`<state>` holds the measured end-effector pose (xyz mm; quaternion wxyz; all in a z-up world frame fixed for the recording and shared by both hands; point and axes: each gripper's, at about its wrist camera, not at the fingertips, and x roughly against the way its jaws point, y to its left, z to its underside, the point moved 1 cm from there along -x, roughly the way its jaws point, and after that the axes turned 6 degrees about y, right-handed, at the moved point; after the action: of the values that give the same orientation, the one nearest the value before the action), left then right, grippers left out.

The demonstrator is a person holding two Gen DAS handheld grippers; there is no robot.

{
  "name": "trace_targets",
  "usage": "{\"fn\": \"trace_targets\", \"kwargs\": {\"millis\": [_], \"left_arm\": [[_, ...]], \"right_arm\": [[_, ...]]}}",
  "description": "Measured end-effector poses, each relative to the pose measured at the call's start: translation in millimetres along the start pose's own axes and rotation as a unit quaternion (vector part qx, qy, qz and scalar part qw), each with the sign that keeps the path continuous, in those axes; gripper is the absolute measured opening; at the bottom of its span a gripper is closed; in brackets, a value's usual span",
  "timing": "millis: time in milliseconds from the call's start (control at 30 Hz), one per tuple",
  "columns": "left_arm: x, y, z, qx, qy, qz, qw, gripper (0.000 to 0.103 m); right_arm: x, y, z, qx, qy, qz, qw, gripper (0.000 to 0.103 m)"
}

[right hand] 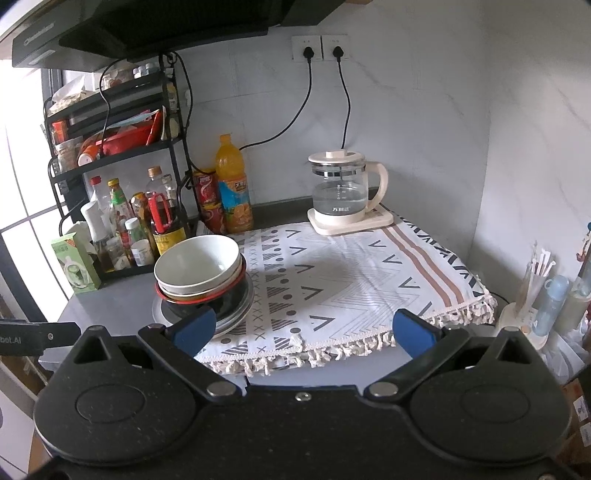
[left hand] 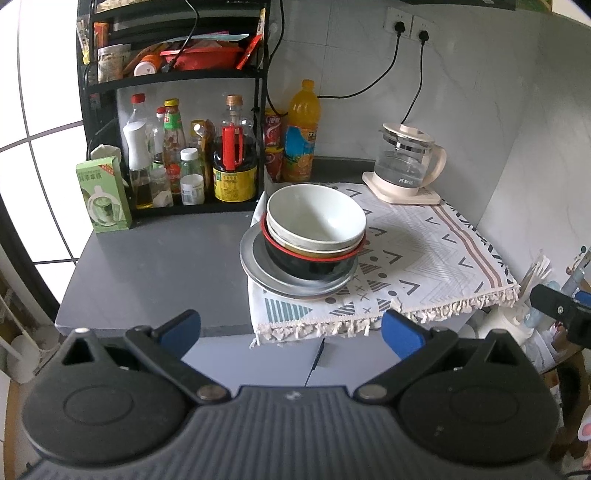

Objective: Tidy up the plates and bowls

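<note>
three bowls (left hand: 316, 229) nested on stacked plates (left hand: 258, 273).

A grey surface (left hand: 155, 266) is set into a corner of pale marble-look walls (right hand: 424, 110). Two wall sockets (right hand: 319, 47), each with a black plug, are mounted at 12 o'clock in the right wrist view. A window (left hand: 40, 155) with thin bars is seen at 9 o'clock, and bright daylight is let in through it. A black tiered rack (left hand: 173, 81) is stood against the window side, and a dark range hood (right hand: 147, 26) is hung above it.
</note>
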<state>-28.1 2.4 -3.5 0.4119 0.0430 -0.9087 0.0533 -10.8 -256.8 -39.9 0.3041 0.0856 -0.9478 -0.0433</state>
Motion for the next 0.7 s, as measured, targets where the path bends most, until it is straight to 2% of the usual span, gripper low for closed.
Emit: {"fn": "trace_targets", "kwargs": {"millis": [700], "left_arm": [[-2.1, 6.4, 0.0, 0.007, 0.006, 0.0, 1.0, 0.103]], "right_arm": [[0.8, 5.1, -0.1, -0.005, 0.005, -0.009, 1.0, 0.103]]}}
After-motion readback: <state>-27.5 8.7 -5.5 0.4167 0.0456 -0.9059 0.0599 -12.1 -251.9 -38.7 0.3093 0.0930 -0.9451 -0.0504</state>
